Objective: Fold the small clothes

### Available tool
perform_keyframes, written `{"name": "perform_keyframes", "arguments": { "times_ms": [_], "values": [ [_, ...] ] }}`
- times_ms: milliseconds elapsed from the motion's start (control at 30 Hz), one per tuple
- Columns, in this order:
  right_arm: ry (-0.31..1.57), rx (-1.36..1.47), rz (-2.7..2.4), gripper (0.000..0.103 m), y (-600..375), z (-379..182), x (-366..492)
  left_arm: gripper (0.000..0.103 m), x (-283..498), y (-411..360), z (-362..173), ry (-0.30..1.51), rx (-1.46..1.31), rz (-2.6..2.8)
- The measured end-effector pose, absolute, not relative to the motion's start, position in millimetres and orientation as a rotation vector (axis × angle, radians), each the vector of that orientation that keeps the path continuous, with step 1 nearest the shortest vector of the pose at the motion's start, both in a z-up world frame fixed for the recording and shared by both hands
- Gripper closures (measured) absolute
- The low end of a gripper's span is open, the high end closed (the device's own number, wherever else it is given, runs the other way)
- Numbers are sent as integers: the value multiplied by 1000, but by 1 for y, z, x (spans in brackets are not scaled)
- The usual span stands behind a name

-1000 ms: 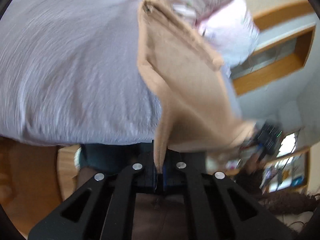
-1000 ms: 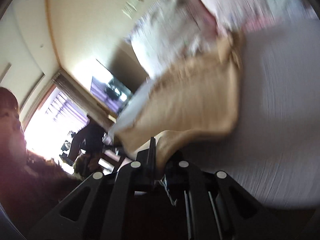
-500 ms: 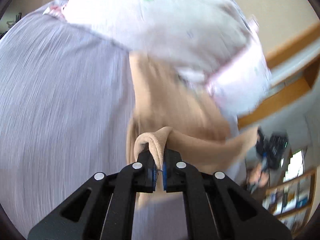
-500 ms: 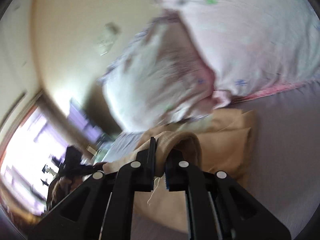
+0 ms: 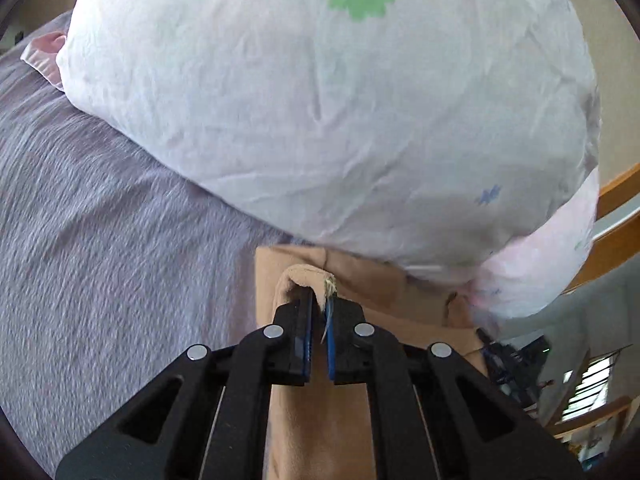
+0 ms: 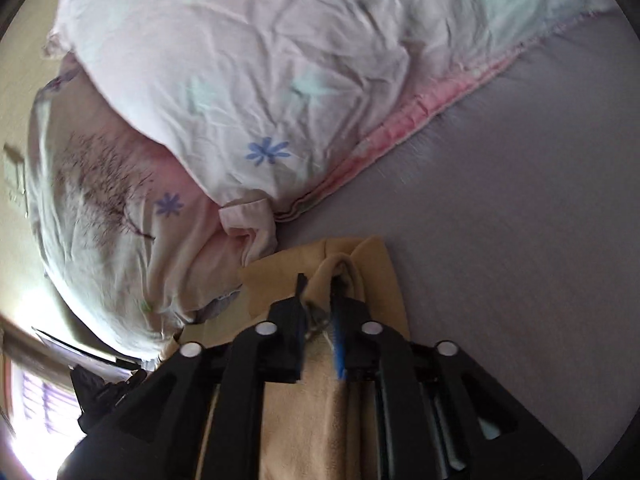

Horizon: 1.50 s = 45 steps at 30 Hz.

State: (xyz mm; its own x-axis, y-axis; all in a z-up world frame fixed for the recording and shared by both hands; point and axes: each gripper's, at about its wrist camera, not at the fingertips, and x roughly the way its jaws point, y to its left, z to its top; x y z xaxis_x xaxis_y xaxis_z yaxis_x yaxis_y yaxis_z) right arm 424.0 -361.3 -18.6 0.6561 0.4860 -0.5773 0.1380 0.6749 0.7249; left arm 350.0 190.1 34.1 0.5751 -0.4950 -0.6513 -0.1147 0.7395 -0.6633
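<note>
A small tan garment (image 5: pixel 372 300) lies on the grey-purple bedsheet (image 5: pixel 120 240), its far edge against a white floral pillow (image 5: pixel 340 100). My left gripper (image 5: pixel 319 308) is shut on a fold of the tan garment's edge, low over the sheet. In the right wrist view my right gripper (image 6: pixel 320 312) is shut on another fold of the tan garment (image 6: pixel 372 276), also low over the bedsheet (image 6: pixel 500 220). Much of the garment is hidden under the grippers.
The white pillow with pink trim (image 6: pixel 260 80) fills the far side right in front of both grippers. A wooden ledge (image 5: pixel 616 216) and room furniture lie beyond the bed's right side. A bright window (image 6: pixel 40 408) shows at lower left in the right wrist view.
Both grippers carried the tan garment from hanging in the air forward and down onto the bed, close to the pillow. Both stay shut on it.
</note>
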Motion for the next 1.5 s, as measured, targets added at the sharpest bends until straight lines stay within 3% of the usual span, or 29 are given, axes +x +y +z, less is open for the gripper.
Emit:
{"name": "perform_keyframes", "arguments": {
  "times_ms": [67,100,167,200,233,300,467,600,667,733,900,933,1000,1167,1367,1500],
  "values": [
    [847,867,250,66,-362,-18,428,97,347,198,37,925,-775,-262],
    [839,870,254,51,-361,-16,430,95,344,202,40,904,-796,-266],
    [821,853,229,34,-361,-8,432,63,335,213,48,850,-800,-228],
    [816,826,182,19,-361,-4,431,25,324,224,57,778,-796,-138],
    [818,811,164,11,-360,-2,431,19,317,232,61,733,-802,-105],
    [833,811,169,11,-360,-1,427,19,306,241,67,729,-800,-102],
    [752,792,241,11,-364,17,382,29,268,210,49,928,-615,-179],
    [732,768,327,8,-361,29,355,48,257,190,11,1059,-655,-245],
    [744,741,366,8,-354,33,347,49,257,184,9,1024,-638,-251],
    [748,711,382,8,-333,40,351,58,266,184,6,1040,-694,-292],
    [743,663,400,7,-334,46,344,61,276,150,5,1041,-644,-298],
    [746,664,403,7,-337,46,341,77,278,150,5,1042,-652,-293],
    [757,673,411,7,-341,43,339,85,286,157,-2,1075,-746,-297],
    [731,698,426,7,-361,42,327,88,283,135,41,1006,-706,-321],
    [641,748,398,7,-398,46,296,88,305,19,119,983,-619,-454],
    [636,762,350,7,-421,40,281,85,315,-90,96,1065,-516,-538]
  ]
}}
